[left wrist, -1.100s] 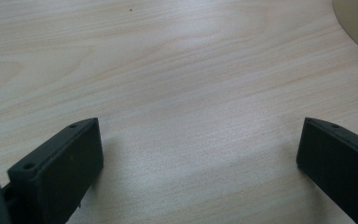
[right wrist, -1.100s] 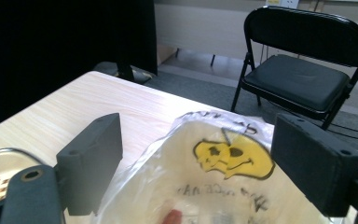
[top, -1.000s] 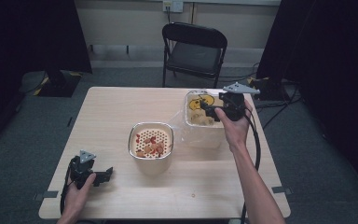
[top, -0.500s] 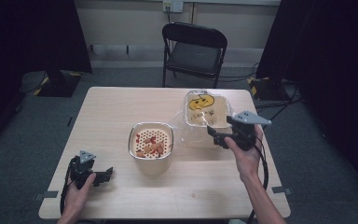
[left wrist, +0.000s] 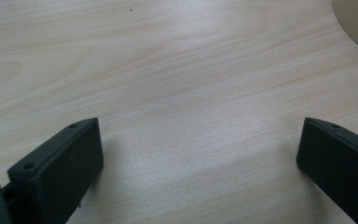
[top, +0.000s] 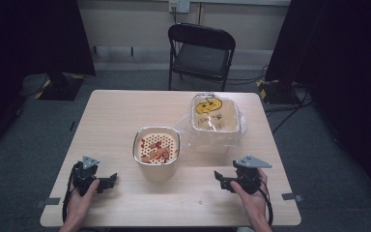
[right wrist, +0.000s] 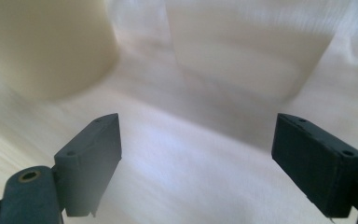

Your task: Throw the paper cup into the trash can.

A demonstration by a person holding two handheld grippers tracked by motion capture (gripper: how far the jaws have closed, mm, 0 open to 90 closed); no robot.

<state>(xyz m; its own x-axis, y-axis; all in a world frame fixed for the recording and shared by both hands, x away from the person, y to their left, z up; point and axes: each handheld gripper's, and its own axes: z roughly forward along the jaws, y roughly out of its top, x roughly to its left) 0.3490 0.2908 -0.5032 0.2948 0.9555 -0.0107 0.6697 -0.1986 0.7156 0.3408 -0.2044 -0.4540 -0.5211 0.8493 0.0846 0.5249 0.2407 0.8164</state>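
Grippers: left gripper (top: 107, 182) fingers released | right gripper (top: 223, 180) fingers released, aimed at bin (top: 215, 121) | bin upright

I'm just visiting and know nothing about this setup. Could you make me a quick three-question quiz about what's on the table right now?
1. True or false: the right tongs grip something.
2. Which container holds red and orange bits: A, the colander bowl, or B, the bag-lined bin?
3. Fill in: the yellow peel lies in the ____.

Key:
1. False; both the right and the left tongs are open with nothing between them, resting low near the table edge.
2. A.
3. Bag-lined bin.
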